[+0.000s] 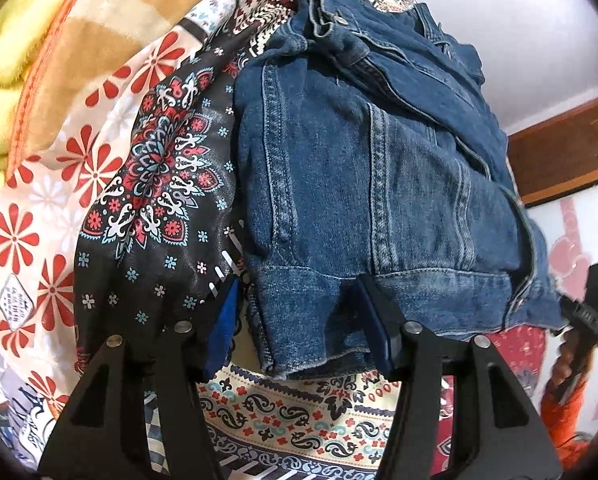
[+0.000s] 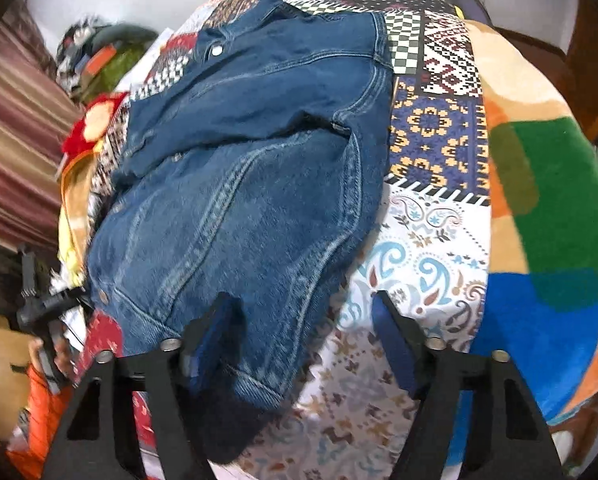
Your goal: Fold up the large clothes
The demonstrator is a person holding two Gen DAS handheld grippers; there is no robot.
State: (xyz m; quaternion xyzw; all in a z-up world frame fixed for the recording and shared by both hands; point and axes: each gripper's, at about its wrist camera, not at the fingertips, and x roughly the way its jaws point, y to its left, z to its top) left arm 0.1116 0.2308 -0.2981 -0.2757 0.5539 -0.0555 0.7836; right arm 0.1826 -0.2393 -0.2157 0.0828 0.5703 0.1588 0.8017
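- A folded blue denim jacket (image 1: 363, 168) fills the centre of my left wrist view, lying on a patchwork bedspread (image 1: 291, 412).
- My left claw (image 1: 299, 320) sits at the bottom centre, fingers spread wide, with the jacket's hem corner between them; neither pad clearly presses it.
- In my right wrist view the jacket (image 2: 251, 168) runs from top centre to lower left.
- My right claw (image 2: 303, 332) is also spread; its left finger (image 2: 215, 332) lies against the hem, its right finger over the bedspread (image 2: 431, 248).
- A colour-block blanket (image 2: 551, 208) lies along the right edge.
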